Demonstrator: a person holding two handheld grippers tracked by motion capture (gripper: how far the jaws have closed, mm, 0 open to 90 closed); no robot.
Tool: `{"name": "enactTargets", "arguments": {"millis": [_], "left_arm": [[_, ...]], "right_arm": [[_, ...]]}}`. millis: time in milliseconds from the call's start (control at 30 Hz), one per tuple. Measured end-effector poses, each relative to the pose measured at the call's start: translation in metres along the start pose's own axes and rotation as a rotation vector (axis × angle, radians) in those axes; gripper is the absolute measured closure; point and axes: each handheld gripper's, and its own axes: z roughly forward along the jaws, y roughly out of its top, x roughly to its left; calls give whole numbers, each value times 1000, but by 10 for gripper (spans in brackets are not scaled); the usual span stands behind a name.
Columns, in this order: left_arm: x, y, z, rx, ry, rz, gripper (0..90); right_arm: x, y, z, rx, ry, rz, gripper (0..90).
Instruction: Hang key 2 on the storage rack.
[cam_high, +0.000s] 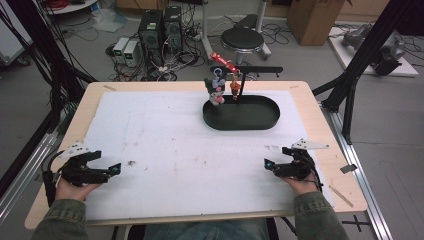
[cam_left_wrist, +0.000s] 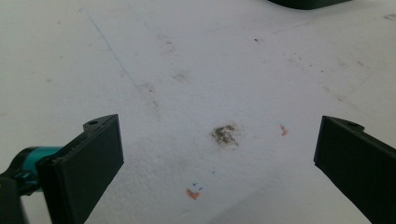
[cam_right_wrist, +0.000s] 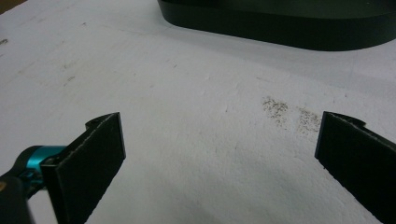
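Left gripper (cam_high: 116, 169): resting low at the near left of the white sheet (cam_high: 165, 150), jaws spread wide, nothing between them. In the left gripper view, bare sheet ahead of the jaws, with a dark smudge (cam_left_wrist: 225, 135) and small orange marks.

Right gripper (cam_high: 269, 164): mirrored at the near right, jaws likewise parted and empty. In the right gripper view, speckled grey marks (cam_right_wrist: 275, 108) between the jaws, black wall of the oval tray (cam_right_wrist: 280, 28) farther ahead.

Both tools well apart from each other and well apart from the work.

Oval tray (cam_high: 240, 124): toward the far side of the sheet, right of centre. Black stand (cam_high: 243, 82) rising from it, crossbar on top. Hanging from the bar: a small plush charm (cam_high: 216, 90) in grey, white and pink at the left, a small brown-orange trinket (cam_high: 235, 91) just beside it. A red item (cam_high: 223, 61) at the bar's top left, tilted; how attached, cannot tell.

Judgement on progress: either not begun or fully finished, grippers at rest posture. Charms hung on the stand, nothing loose on the sheet, nothing in the jaws. If unhooking is the job, all of it left; first move a long forward reach to the stand.
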Motion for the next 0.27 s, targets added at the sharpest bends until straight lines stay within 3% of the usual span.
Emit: {"name": "enactTargets", "arguments": {"millis": [100, 267], "left_arm": [[-1, -3, -2, 18, 13, 4, 17], [1, -3, -6, 1, 29, -3, 17]], "right_arm": [[-1, 0, 1, 2, 4, 1, 9], [-1, 1, 2, 4, 8, -4, 8]]}}
